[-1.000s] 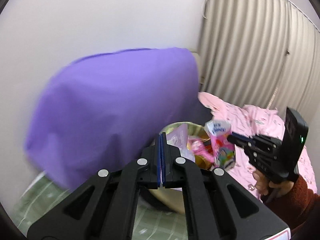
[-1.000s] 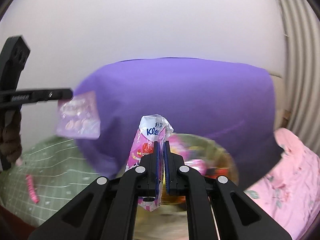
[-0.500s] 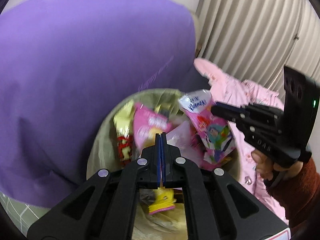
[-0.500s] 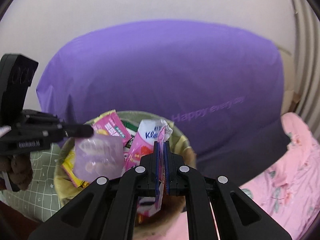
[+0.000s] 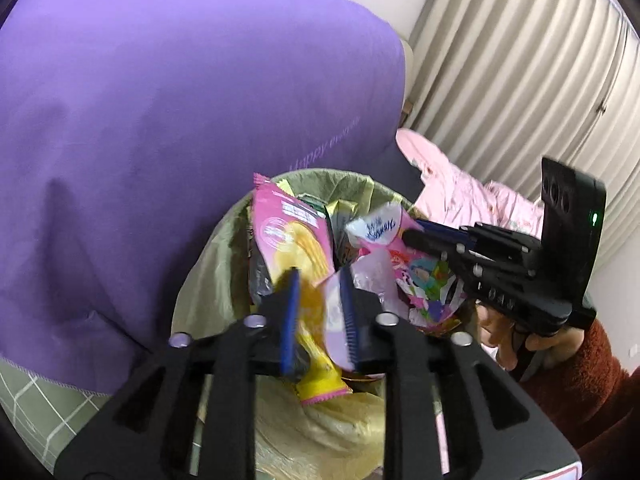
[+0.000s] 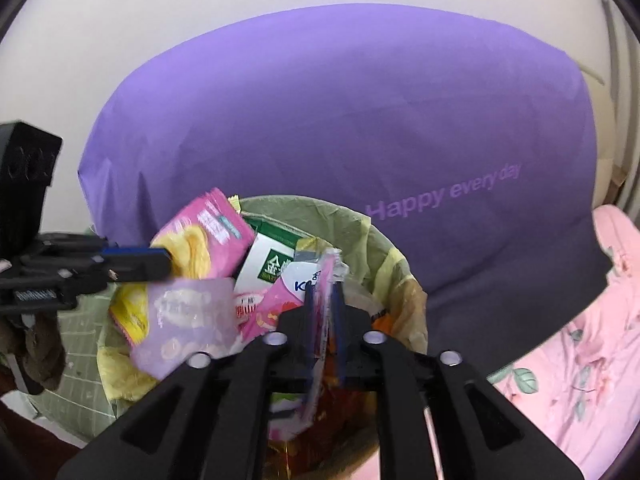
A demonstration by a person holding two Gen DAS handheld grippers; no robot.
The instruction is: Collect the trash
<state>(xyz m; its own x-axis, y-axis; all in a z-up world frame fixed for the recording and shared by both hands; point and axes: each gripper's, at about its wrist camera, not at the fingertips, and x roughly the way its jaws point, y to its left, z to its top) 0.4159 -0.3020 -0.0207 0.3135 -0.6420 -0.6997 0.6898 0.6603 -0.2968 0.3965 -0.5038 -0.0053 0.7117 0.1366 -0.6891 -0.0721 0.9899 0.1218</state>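
A trash bin lined with a yellow-green bag (image 5: 208, 280) (image 6: 384, 248) stands below both grippers, full of snack wrappers. My left gripper (image 5: 318, 316) is open over the bin; a pale purple packet (image 5: 334, 320) (image 6: 188, 320) hangs loose against its right finger and drops. My right gripper (image 6: 325, 316) has its jaws slightly parted around a pink Kleenex tissue pack (image 6: 298, 300) (image 5: 404, 260), which hangs between them over the bin. A pink and yellow chip bag (image 5: 296, 248) (image 6: 200, 240) sticks up from the bin.
A large purple pillow (image 5: 180, 100) (image 6: 340, 120) leans on the white wall behind the bin. Pink floral bedding (image 5: 472, 196) (image 6: 592, 340) lies to the right, a green checked sheet (image 5: 36, 396) to the left. Ribbed curtains (image 5: 520, 60) hang at the right.
Both grippers moved forward and down over the bin. My left gripper opened and let go of the purple packet. My right gripper's jaws began to part around the tissue pack.
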